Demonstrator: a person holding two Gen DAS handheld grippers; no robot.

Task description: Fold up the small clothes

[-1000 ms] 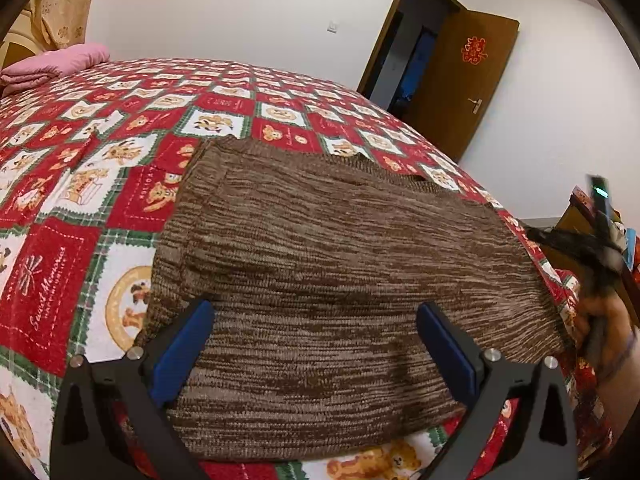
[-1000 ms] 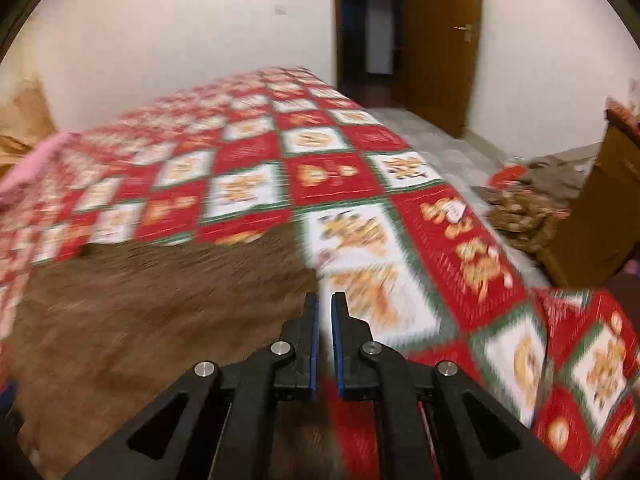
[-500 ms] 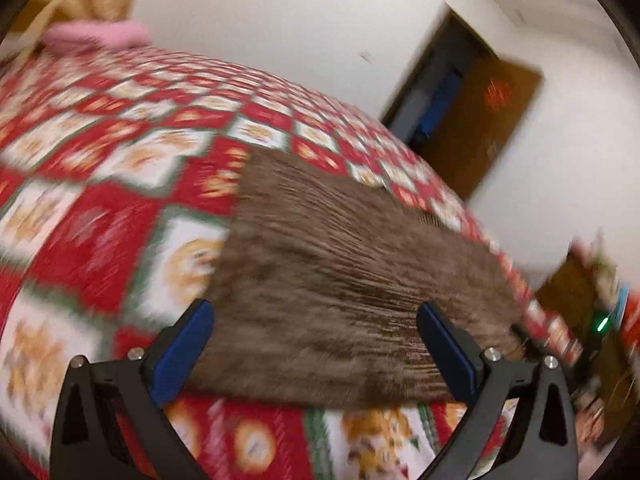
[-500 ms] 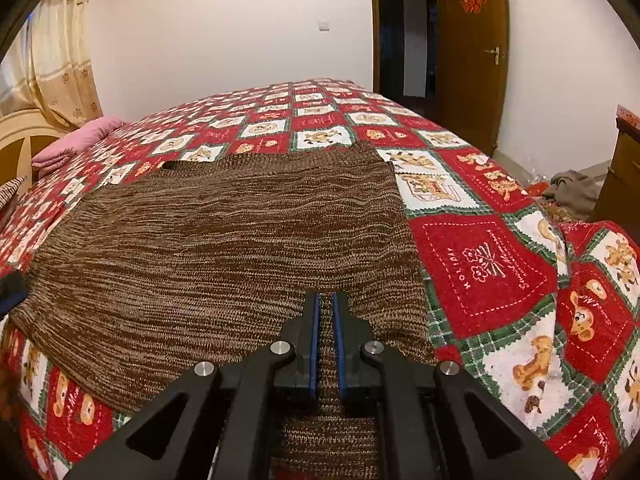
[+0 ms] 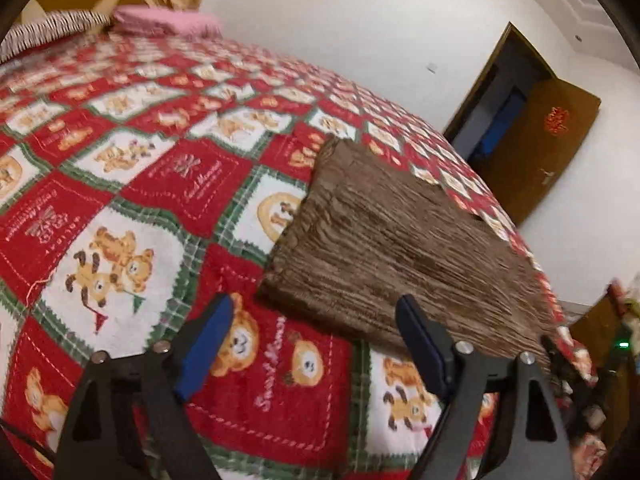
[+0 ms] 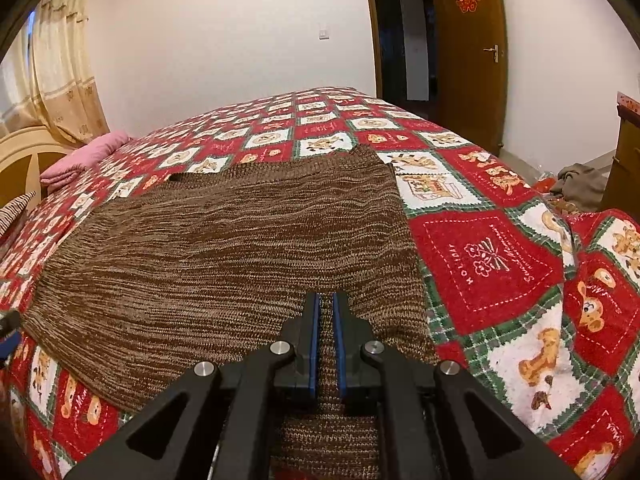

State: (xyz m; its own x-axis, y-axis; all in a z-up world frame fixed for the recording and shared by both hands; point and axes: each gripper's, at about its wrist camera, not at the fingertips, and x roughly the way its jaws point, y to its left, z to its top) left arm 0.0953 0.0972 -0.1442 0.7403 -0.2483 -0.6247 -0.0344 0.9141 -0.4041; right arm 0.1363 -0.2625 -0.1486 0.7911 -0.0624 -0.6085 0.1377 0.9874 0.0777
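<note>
A brown knitted garment (image 6: 224, 248) lies spread flat on the red, white and green patchwork bedspread (image 6: 492, 264). My right gripper (image 6: 325, 304) is shut over the garment's near right edge; knit fabric shows under and between the fingers, so it looks pinched. In the left wrist view the garment (image 5: 400, 240) lies ahead and to the right. My left gripper (image 5: 316, 312) is open and empty, just short of the garment's near left corner, above the bedspread (image 5: 120, 200).
A pink folded cloth (image 6: 84, 156) and a striped pillow (image 5: 48, 28) lie at the bed's head by a curtain (image 6: 60, 60). A wooden door (image 6: 468, 48) stands open behind. Clothes (image 6: 580, 184) lie on the floor right of the bed, by wooden furniture (image 6: 628, 152).
My left gripper has drawn back and left, from over the garment to off its near left corner, still open. My right gripper swung over the garment's right edge and stays shut.
</note>
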